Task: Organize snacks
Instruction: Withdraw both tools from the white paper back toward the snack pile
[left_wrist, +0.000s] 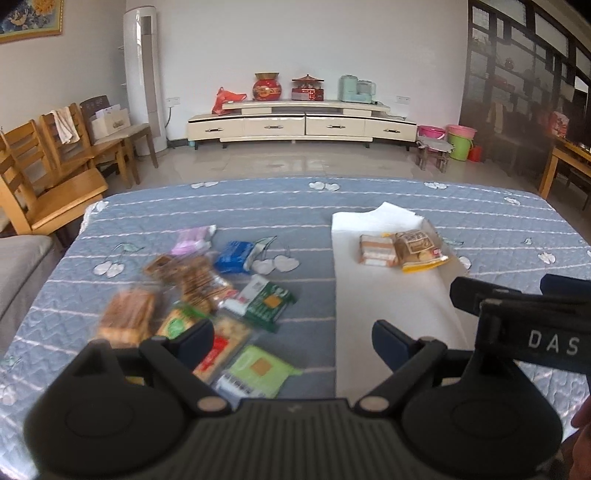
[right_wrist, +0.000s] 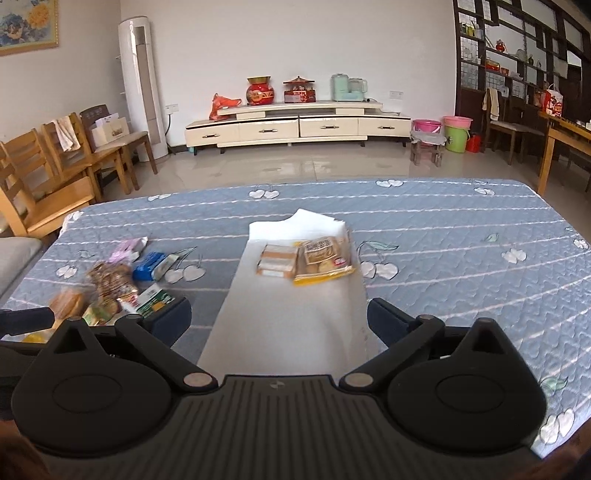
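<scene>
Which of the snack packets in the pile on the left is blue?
The blue packet, at the pile's far side beside the pink one. The nearer packets are green, brown or red.

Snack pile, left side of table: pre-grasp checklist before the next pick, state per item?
1. Left gripper open and empty: ok, jaws wide, nothing between them.
2. Right gripper open and empty: ok.
3. Snack pile within view of the left gripper: ok, though blurred.
4. Single packet separable: cannot tell; packets overlap, but the dark green packet lies at the pile's edge.
5. Free room on the white sheet: ok; only the tan packet and the yellow packet lie at its far end.
6. Grippers apart from each other: not ok, the right one crowds the left wrist view.
</scene>
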